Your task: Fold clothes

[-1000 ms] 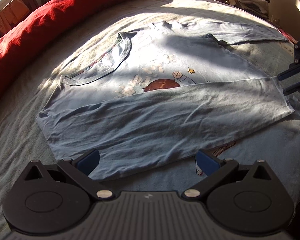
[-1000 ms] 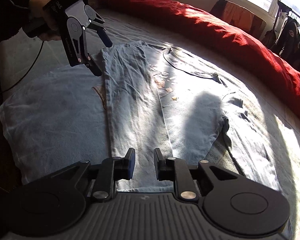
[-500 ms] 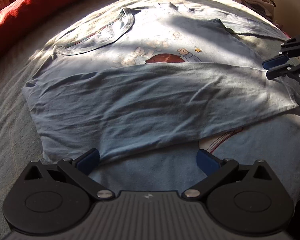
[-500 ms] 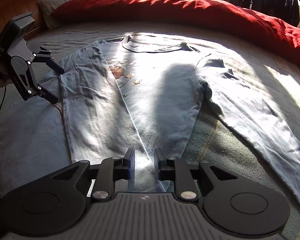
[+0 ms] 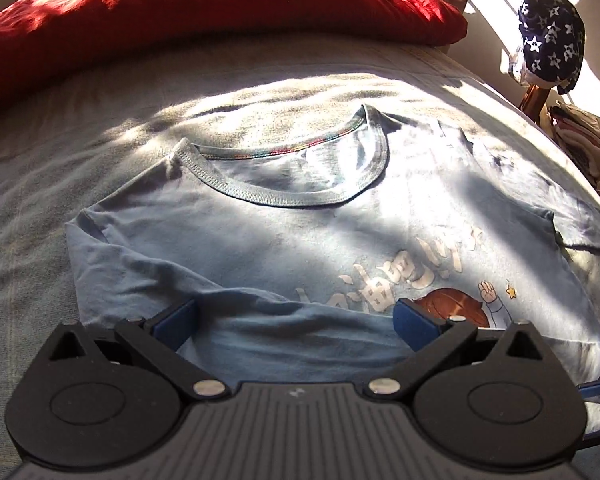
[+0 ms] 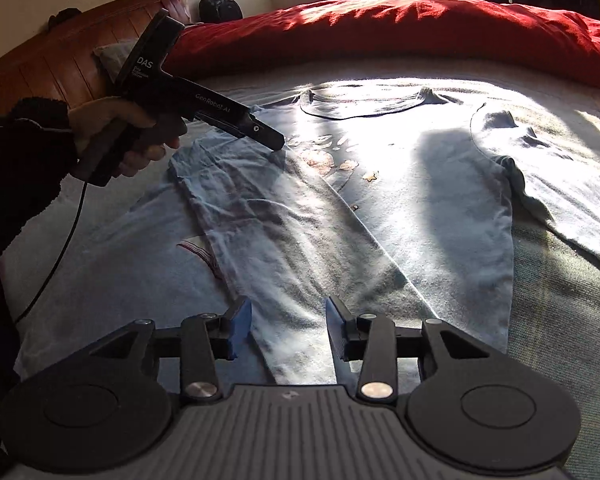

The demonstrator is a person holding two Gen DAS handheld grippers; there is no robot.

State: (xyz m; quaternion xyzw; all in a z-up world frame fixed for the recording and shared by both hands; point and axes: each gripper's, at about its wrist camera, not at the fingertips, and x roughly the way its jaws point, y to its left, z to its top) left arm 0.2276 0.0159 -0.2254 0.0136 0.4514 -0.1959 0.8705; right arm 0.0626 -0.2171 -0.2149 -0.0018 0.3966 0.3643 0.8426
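- Two hand-held grippers are over a bed (image 6: 548, 320), and one light blue long-sleeved shirt (image 6: 440, 208) lies flat on it, printed front up, neckline toward the red duvet (image 6: 420, 28) at the far side.
- Far left in the right wrist view: a hand (image 6: 128, 132) in a dark fuzzy sleeve (image 6: 24, 160) grips the left hand-held gripper (image 6: 274, 142) by its handle, a cable hanging below.
- That left hand-held gripper points down at the shirt's chest, near the print; in its own view its blue pads (image 5: 178, 322) stand wide apart with nothing pinched, the fabric lying loose beneath them. Released, then.
- Just right of it, one sleeve (image 6: 260, 220) is folded in across the body, running in a long band toward the hem.
- Centre bottom: the right hand-held gripper (image 6: 288, 328) sits at the hem end of that folded sleeve, jaws opening; cloth lies between the pads, but neither presses on it.
- Centre in the left wrist view: the round collar (image 5: 284, 194) with its multicoloured stitching, and below it pale lettering and a cartoon figure (image 5: 456, 308).
- Right side: the other sleeve (image 6: 560, 184) is spread out across the bed, unfolded, sunlit.
- Far right in the left wrist view: a dark star-patterned cloth (image 5: 550, 44) hangs on a post beside the bed.
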